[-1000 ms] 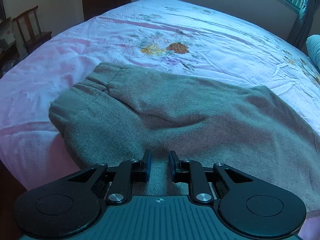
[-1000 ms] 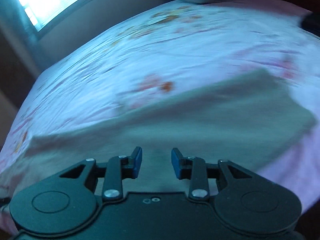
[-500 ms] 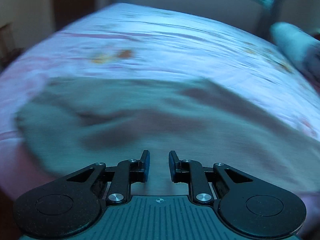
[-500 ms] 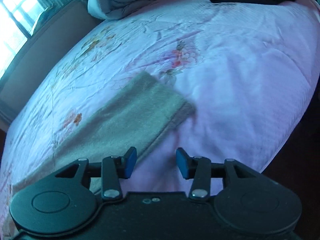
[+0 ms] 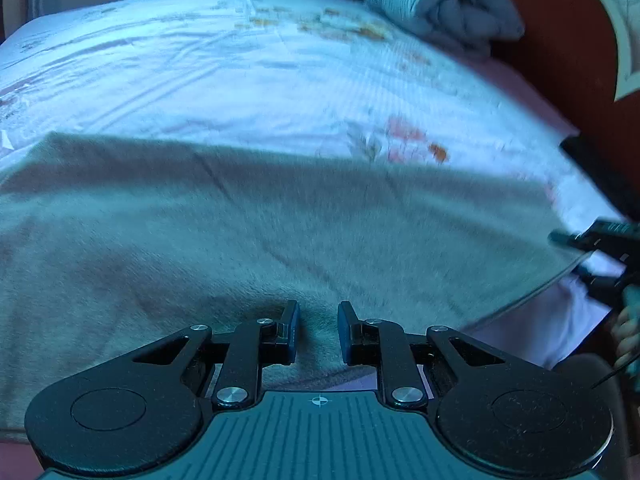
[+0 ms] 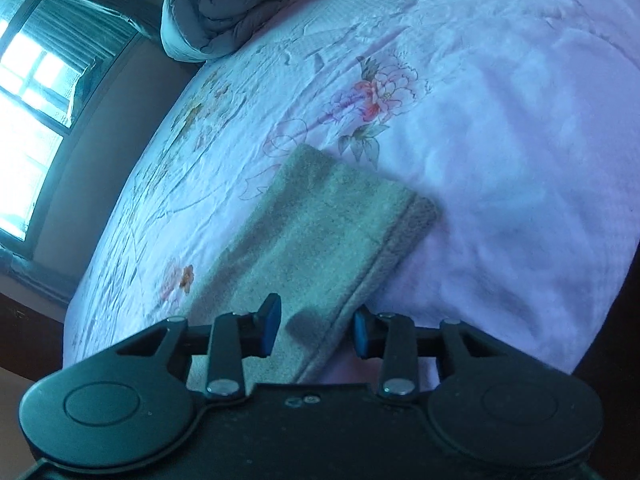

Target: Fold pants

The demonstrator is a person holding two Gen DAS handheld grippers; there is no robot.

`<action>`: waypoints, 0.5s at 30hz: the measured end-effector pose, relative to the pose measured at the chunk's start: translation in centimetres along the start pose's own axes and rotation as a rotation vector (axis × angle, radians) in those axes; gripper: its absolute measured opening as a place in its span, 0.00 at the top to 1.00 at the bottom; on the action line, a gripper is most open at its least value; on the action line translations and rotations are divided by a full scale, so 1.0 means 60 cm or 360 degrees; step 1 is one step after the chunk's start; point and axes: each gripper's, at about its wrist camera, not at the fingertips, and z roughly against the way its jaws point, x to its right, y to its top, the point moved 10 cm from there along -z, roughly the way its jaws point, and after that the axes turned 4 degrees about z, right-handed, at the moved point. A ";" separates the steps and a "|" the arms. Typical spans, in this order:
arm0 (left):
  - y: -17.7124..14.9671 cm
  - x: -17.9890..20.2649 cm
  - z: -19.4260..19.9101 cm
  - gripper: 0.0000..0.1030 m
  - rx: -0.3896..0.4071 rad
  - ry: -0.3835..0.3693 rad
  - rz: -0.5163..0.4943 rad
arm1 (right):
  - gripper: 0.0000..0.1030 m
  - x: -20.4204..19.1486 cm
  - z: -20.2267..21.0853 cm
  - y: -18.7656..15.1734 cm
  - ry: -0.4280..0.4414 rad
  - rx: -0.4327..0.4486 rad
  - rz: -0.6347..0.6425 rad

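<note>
A bedroom: floral-sheeted bed (image 6: 500, 120), rolled quilt (image 6: 224, 4), window (image 6: 36, 80).

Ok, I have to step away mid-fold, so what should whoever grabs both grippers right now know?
Left gripper: shut, low over the middle of the grey pants; whether it pinches cloth is unclear.
Right gripper: jaws closing, with the leg's side edge near the cuff between them, not yet pinched.
Pants: lying flat on the floral bed, legs apparently stacked lengthwise.
Left: the crosswise folds.
</note>
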 end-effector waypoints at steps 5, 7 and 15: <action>-0.010 0.001 -0.008 0.81 -0.0028 0.0034 -0.0010 | 0.98 -0.012 0.015 0.007 0.0027 0.0098 0.0062; -0.005 0.015 0.000 0.81 -0.0016 -0.0040 0.0020 | 0.98 -0.022 0.019 0.010 0.0023 0.0127 0.0128; 0.000 0.114 -0.032 0.81 -0.0024 -0.0151 -0.0153 | 0.93 0.007 0.008 0.011 -0.0017 0.0097 0.0009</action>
